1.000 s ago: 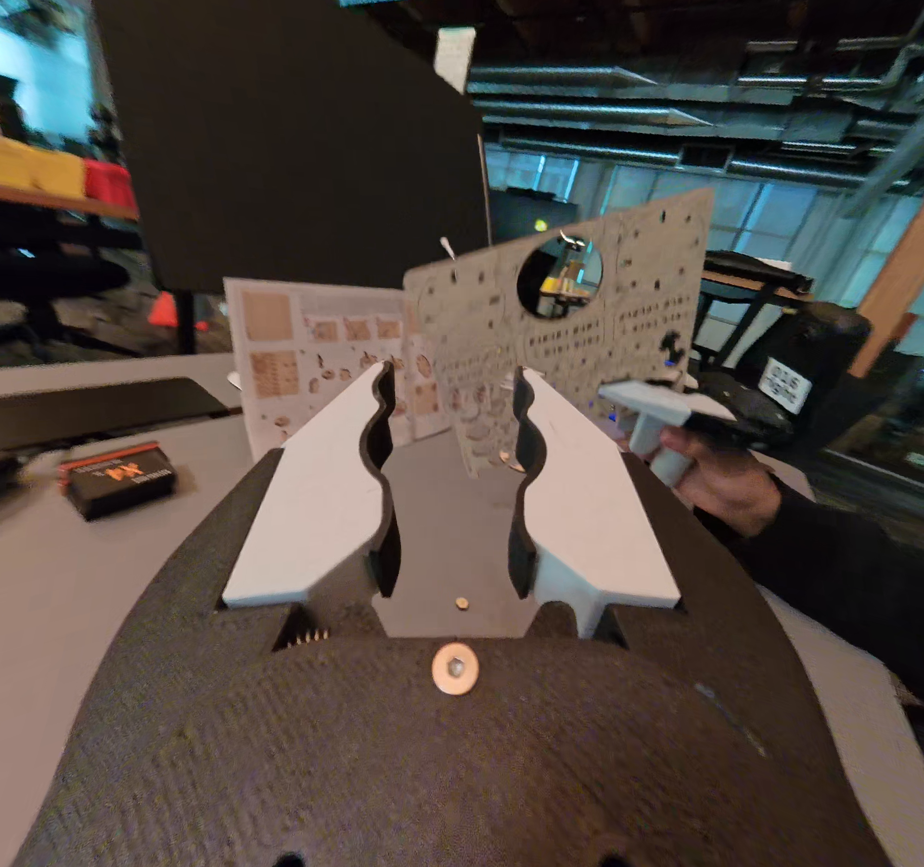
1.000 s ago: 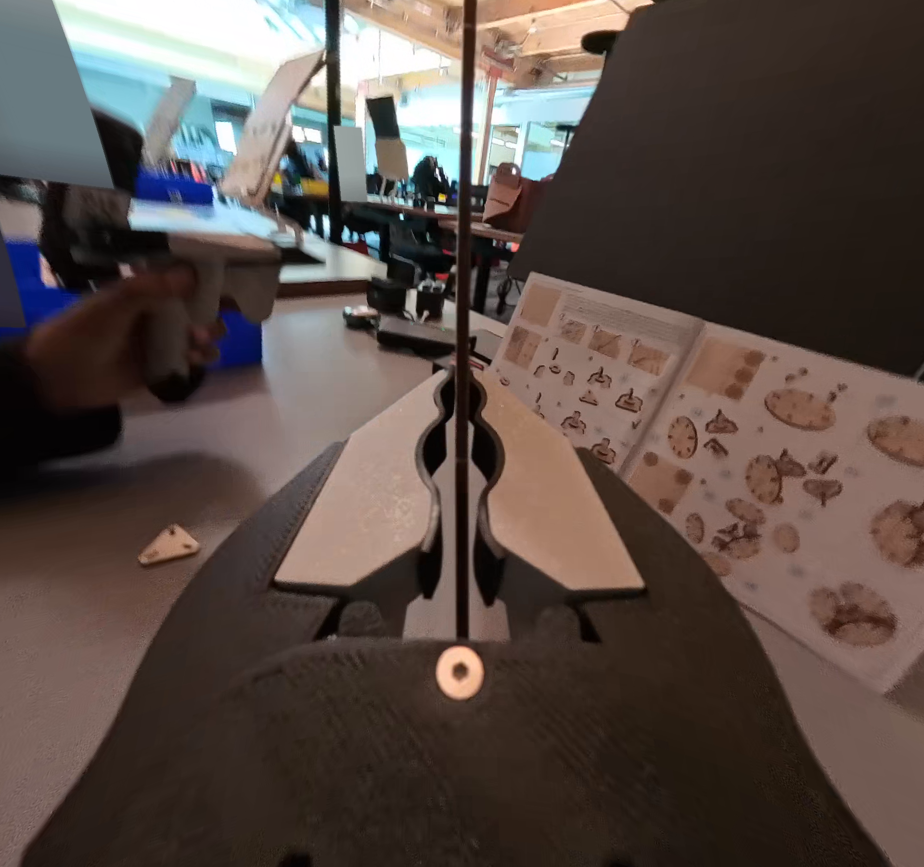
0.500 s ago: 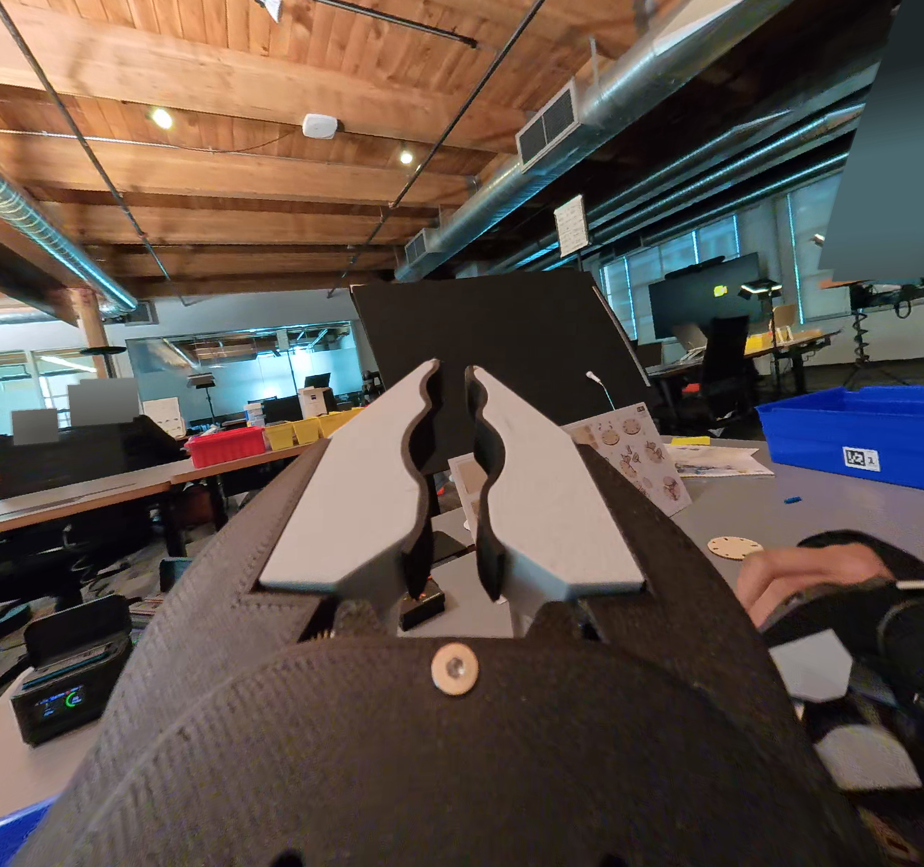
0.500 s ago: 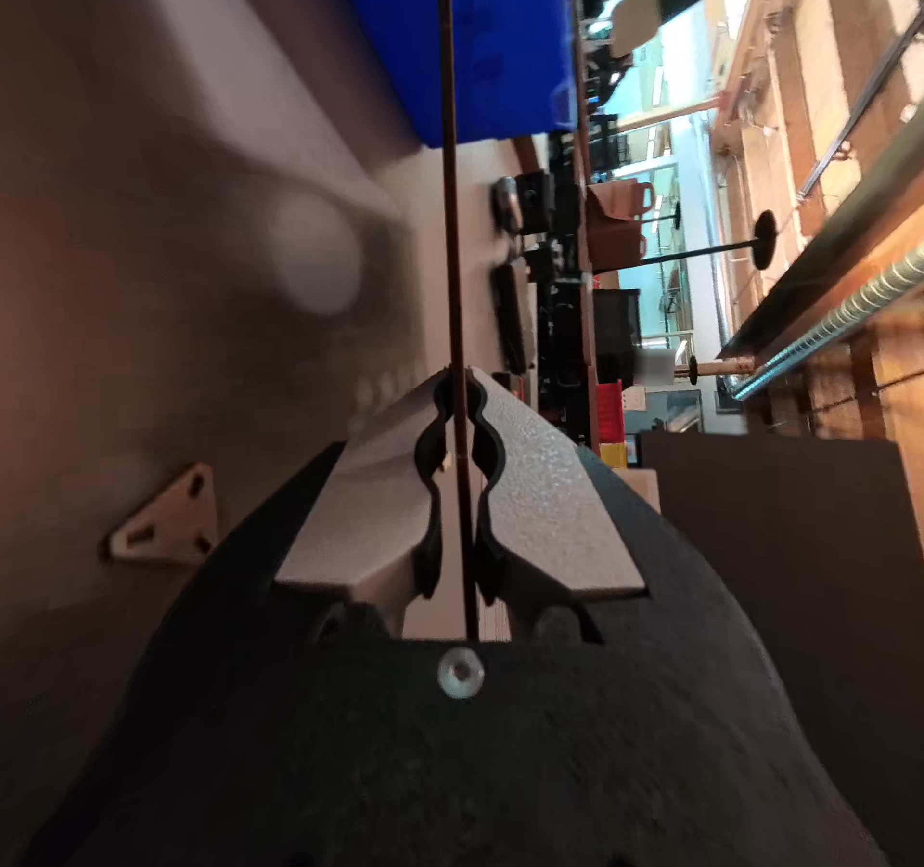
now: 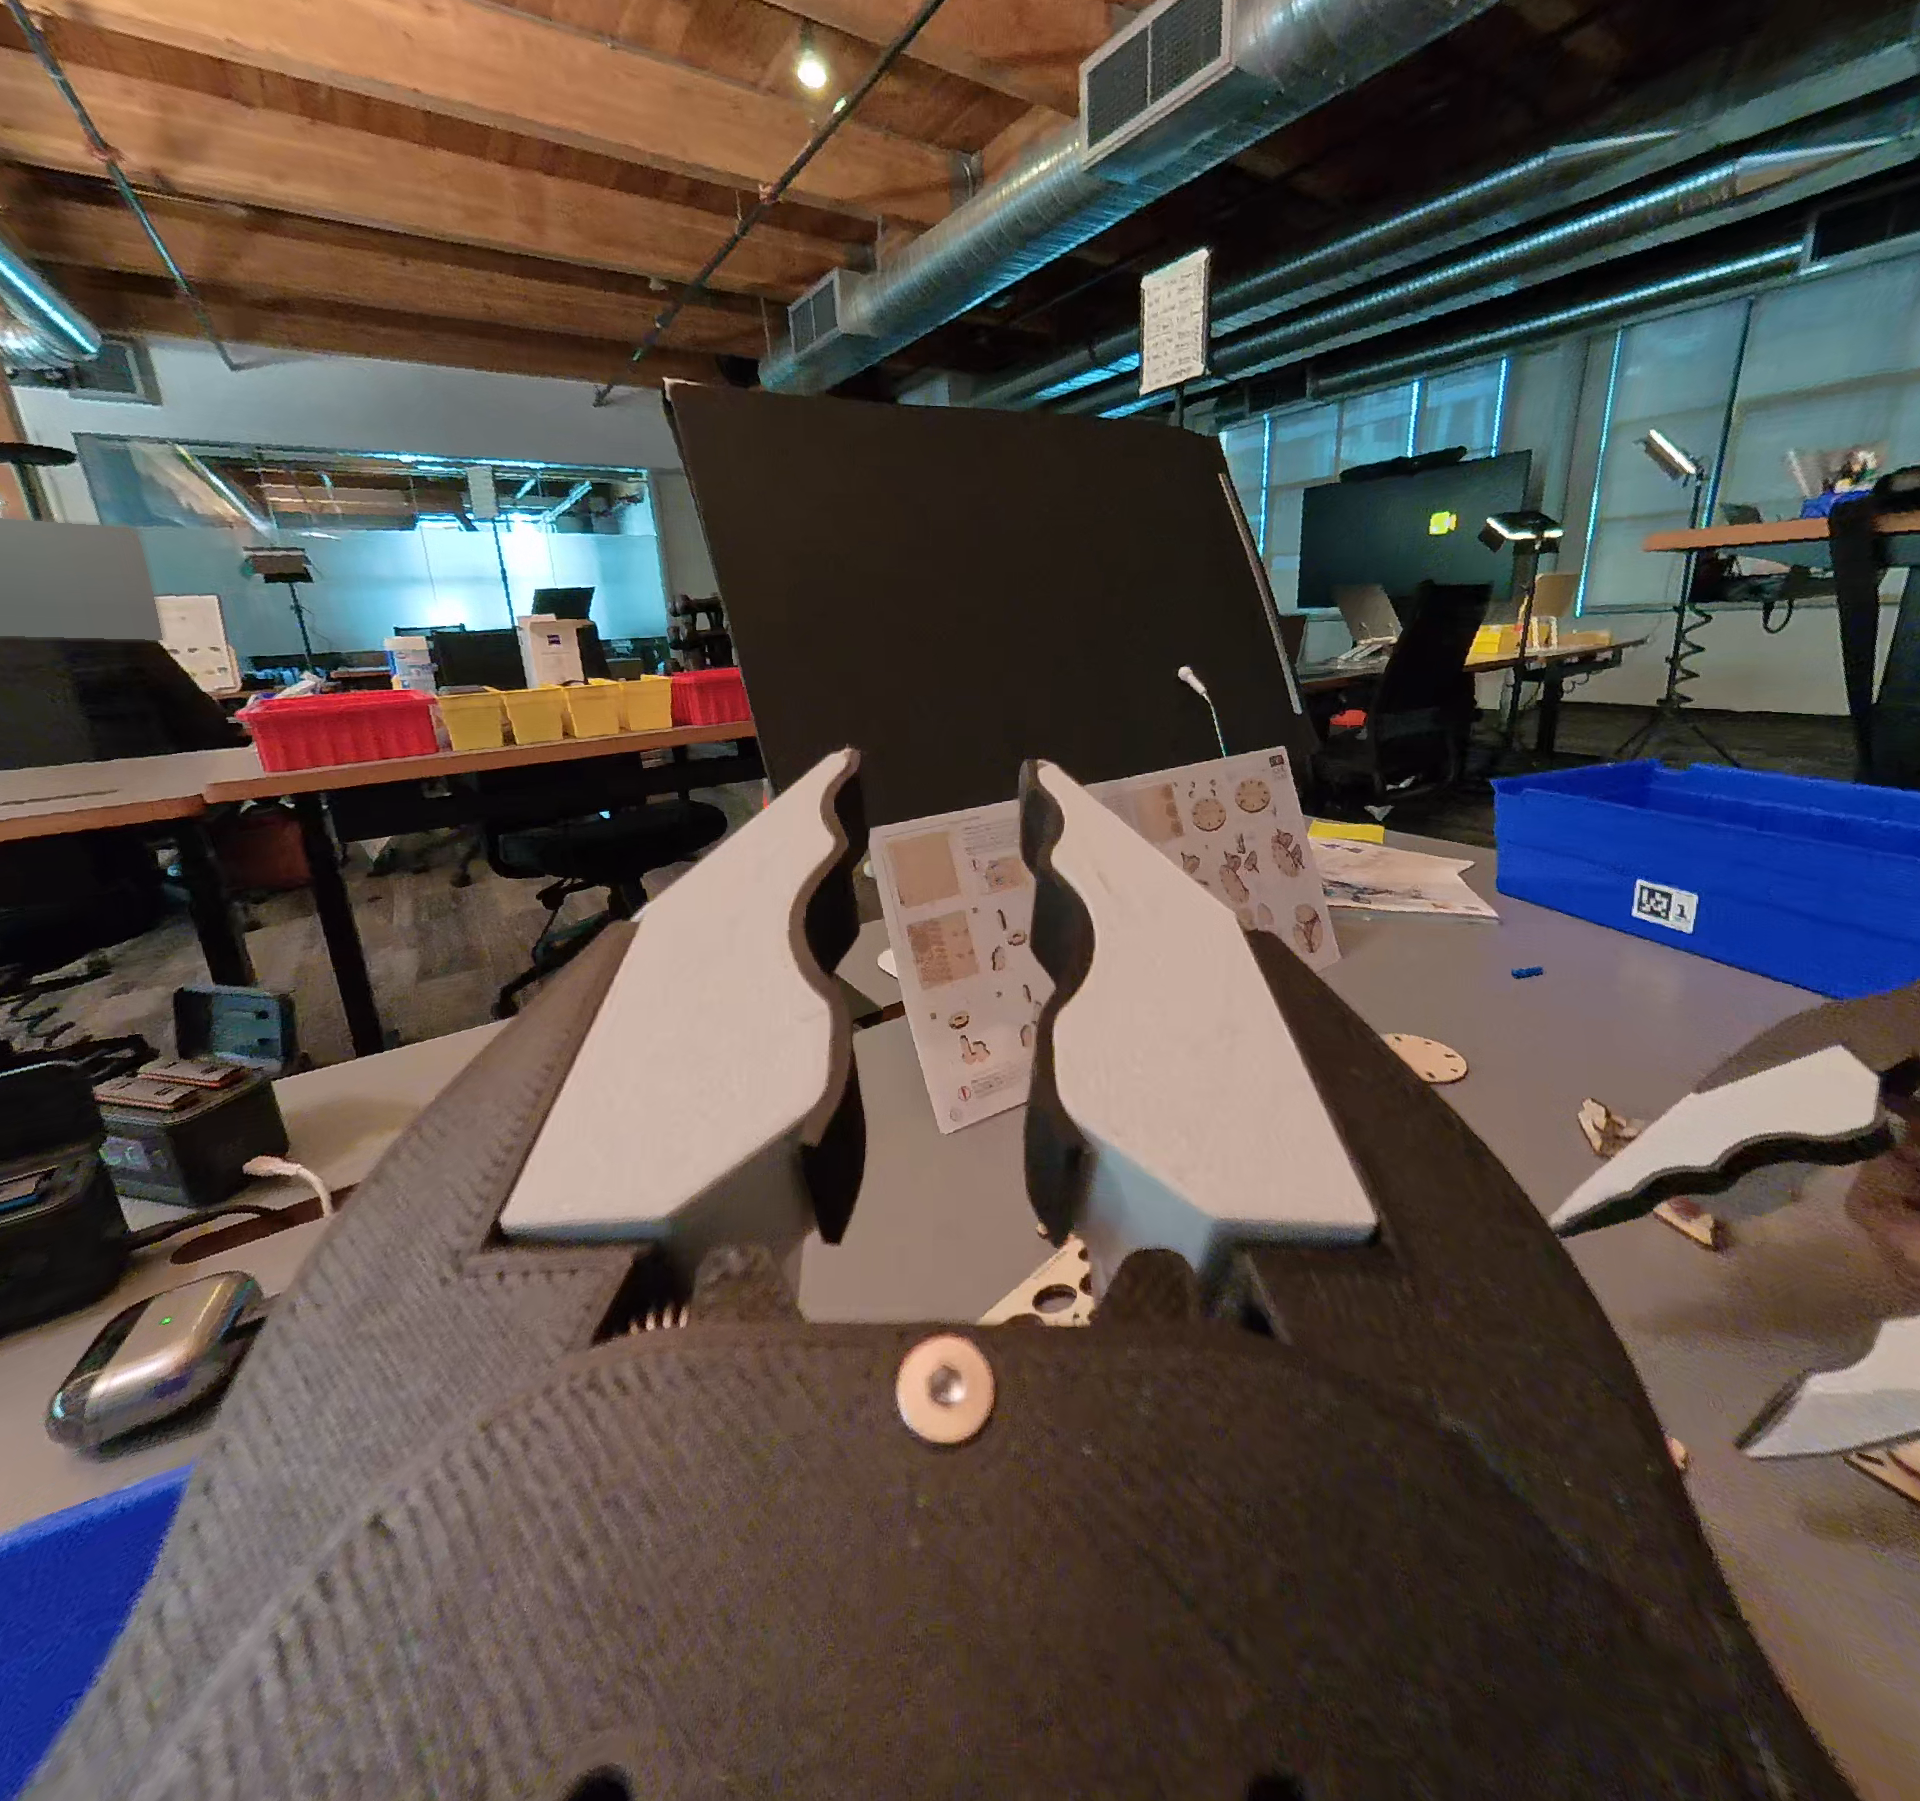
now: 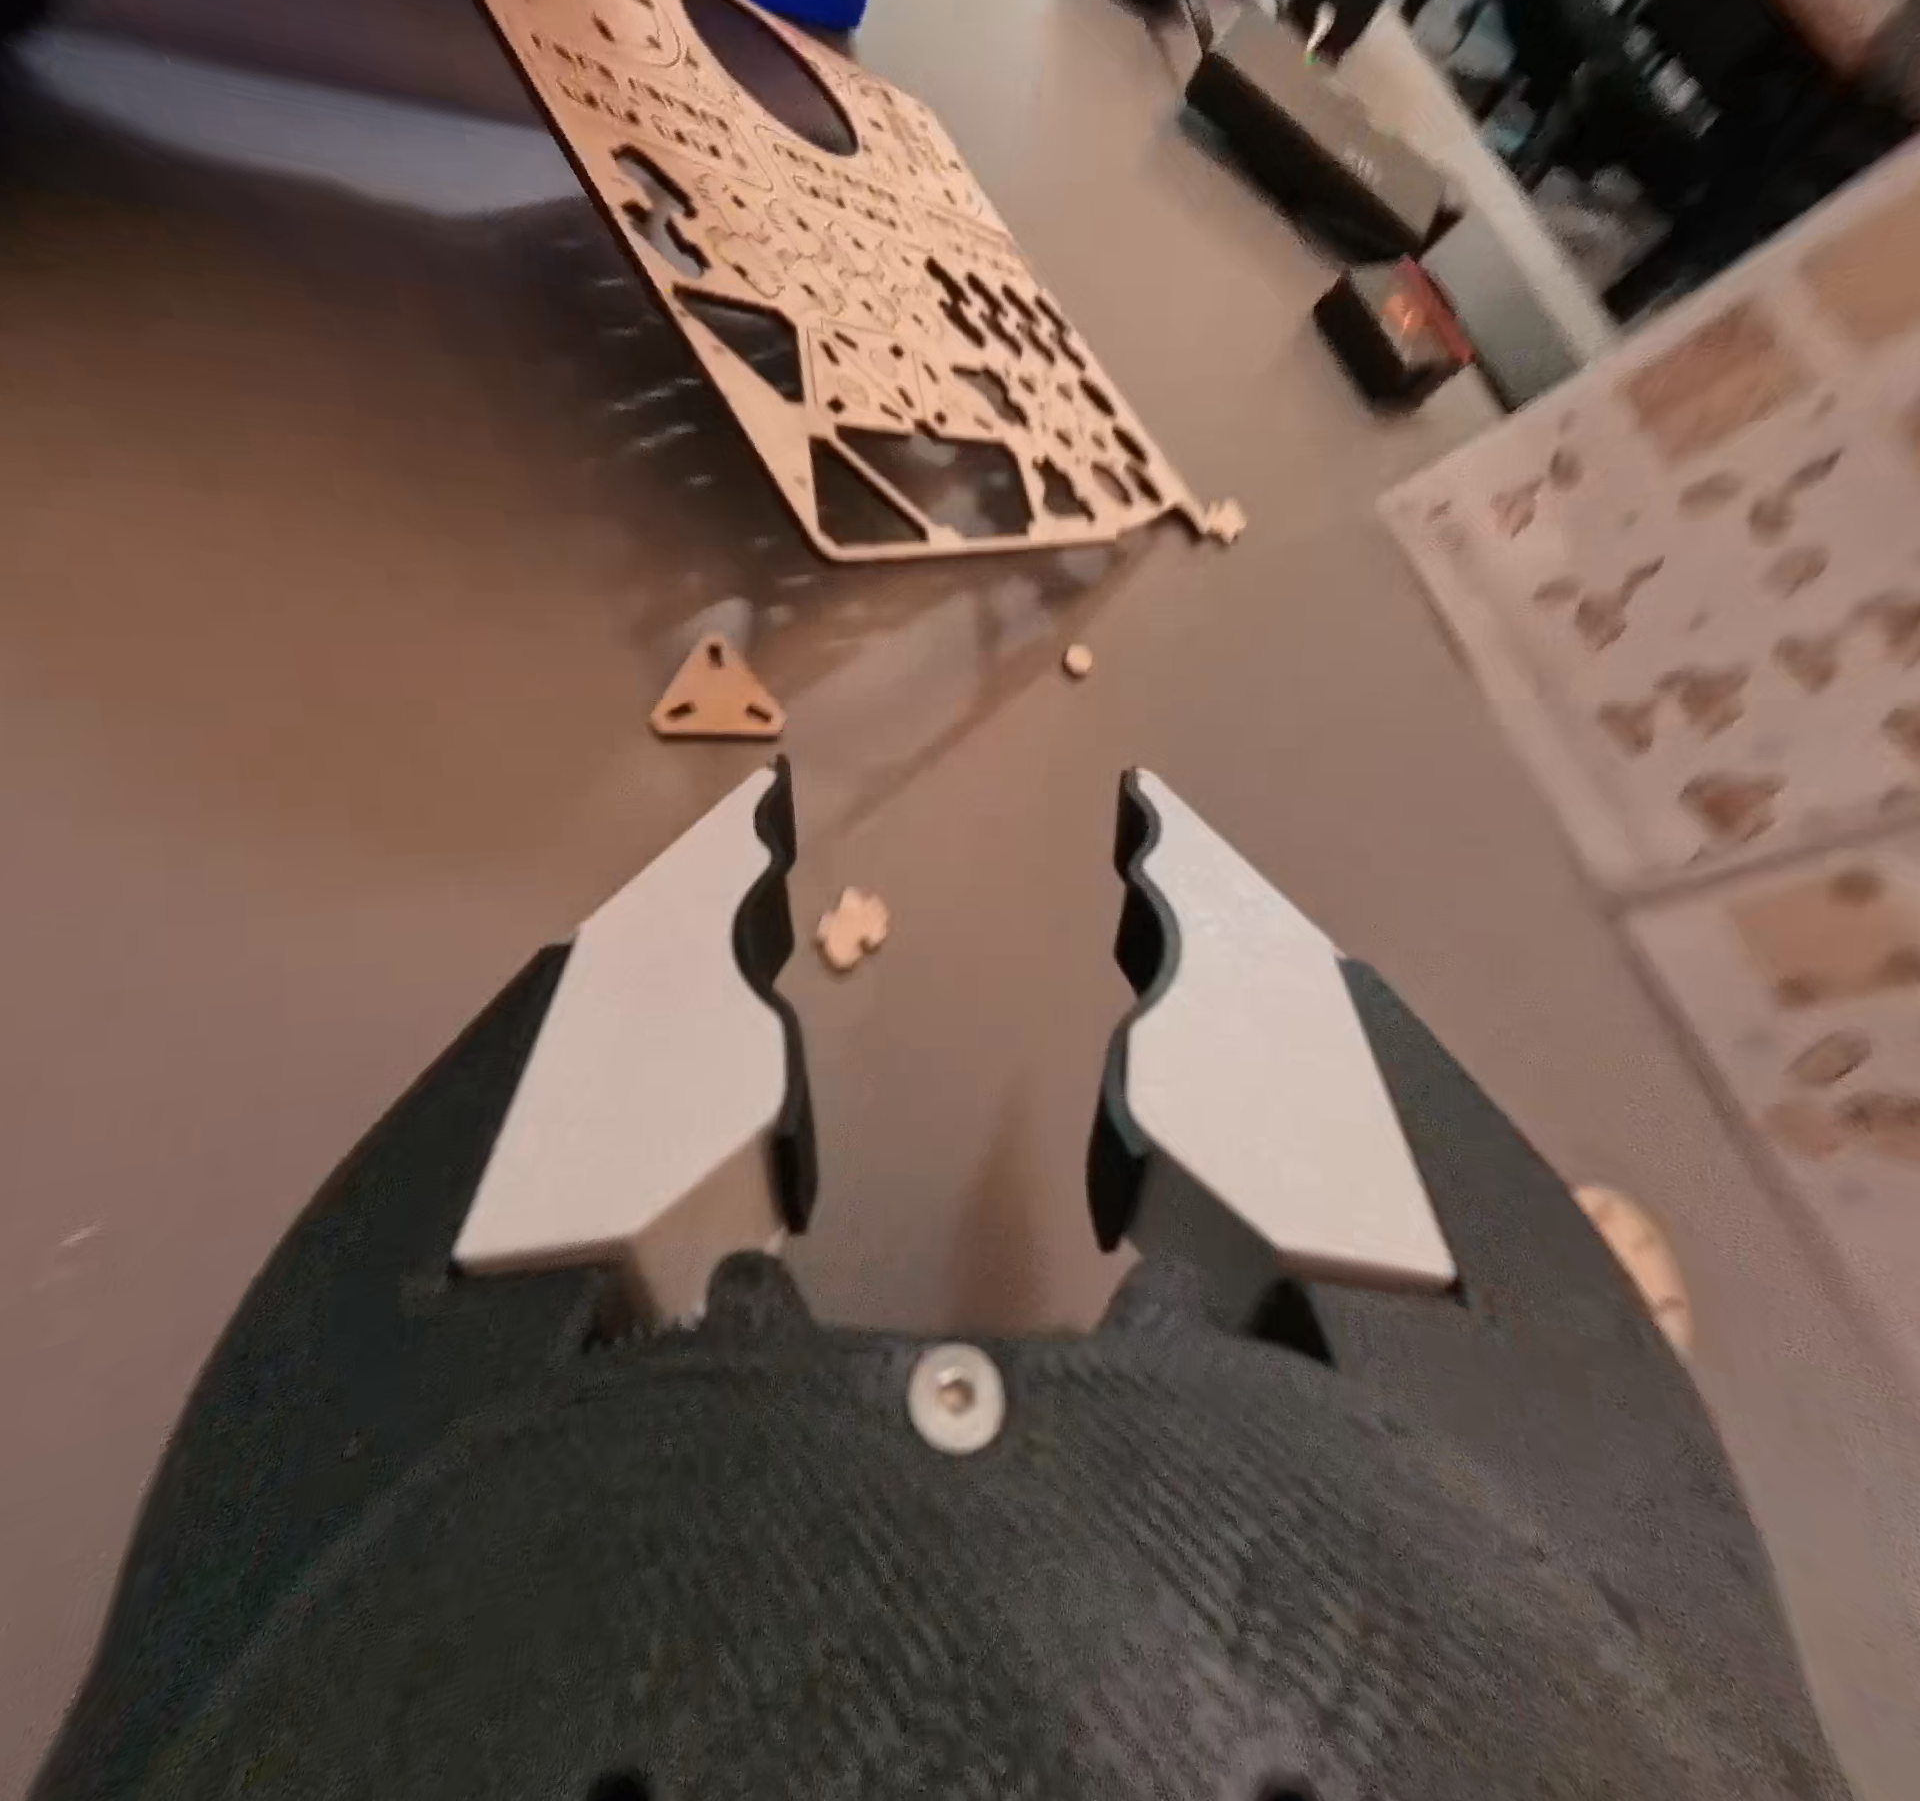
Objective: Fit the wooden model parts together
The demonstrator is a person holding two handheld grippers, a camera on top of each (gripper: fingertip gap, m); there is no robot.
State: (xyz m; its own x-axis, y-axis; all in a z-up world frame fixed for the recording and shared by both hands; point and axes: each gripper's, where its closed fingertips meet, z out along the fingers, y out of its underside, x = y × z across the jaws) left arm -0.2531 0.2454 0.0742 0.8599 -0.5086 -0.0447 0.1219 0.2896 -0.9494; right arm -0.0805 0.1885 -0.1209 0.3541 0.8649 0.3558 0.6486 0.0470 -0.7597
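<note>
Two hand-held grippers hang over the desk [image 6: 260,712]: the left hand-held gripper [image 5: 940,775] part-open and bare before an instruction sheet [image 5: 966,962]; the right hand-held gripper [image 6: 956,780] wide, bare, near a wooden triangle [image 6: 717,697], perhaps off the blurred cut-out wooden sheet [image 6: 914,317].

Your right view is blurred: the white illustrated instruction sheet [image 6: 1704,671] is unreadable, and the thin perforated wooden sheet [image 6: 831,297] runs past the top edge.
</note>
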